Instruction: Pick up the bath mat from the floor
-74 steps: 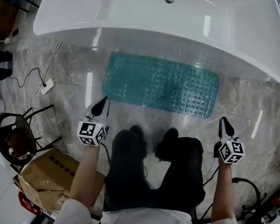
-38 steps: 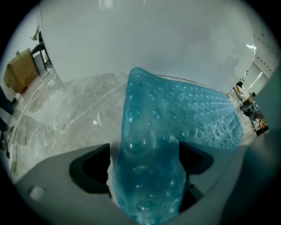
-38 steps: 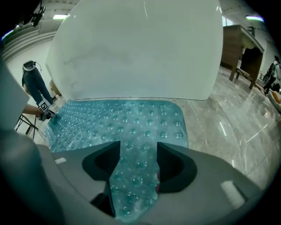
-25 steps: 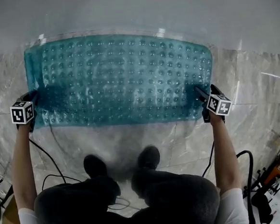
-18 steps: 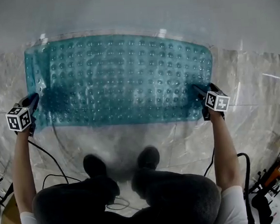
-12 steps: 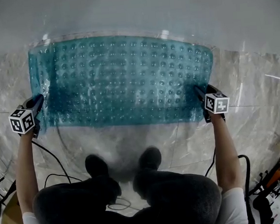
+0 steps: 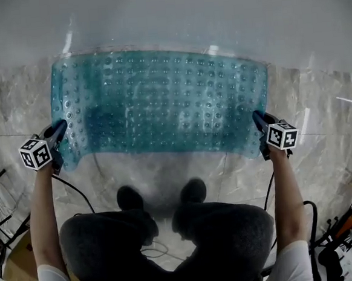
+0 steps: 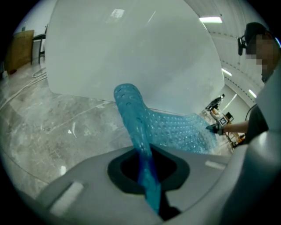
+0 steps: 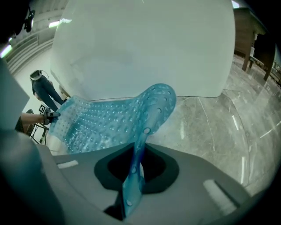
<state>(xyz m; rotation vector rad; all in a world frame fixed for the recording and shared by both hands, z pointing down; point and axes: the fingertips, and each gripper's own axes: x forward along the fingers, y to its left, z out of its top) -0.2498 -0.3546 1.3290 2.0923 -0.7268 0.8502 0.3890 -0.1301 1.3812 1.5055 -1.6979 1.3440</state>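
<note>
The teal, bubbled bath mat (image 7: 160, 98) is spread on the marble floor against the white bathtub (image 7: 154, 17). My left gripper (image 7: 58, 129) is shut on the mat's near left corner, and the mat's edge (image 8: 136, 127) runs pinched between its jaws. My right gripper (image 7: 258, 119) is at the near right corner. Its jaws are closing, with the mat's edge (image 9: 145, 118) squeezed between them. The near edge curls up off the floor at both corners. In the left gripper view the right gripper (image 8: 215, 128) shows at the mat's far end.
The bathtub wall (image 8: 131, 52) stands right behind the mat. The person's feet (image 7: 162, 195) are just short of the mat's near edge. Cables (image 7: 76, 187) trail on the floor at left and right, and a cardboard box (image 7: 16, 270) sits at the bottom left.
The right gripper has closed on the mat's right corner. The left gripper has raised the left corner, and the near edge now curls off the floor. The head view has shifted slightly.
</note>
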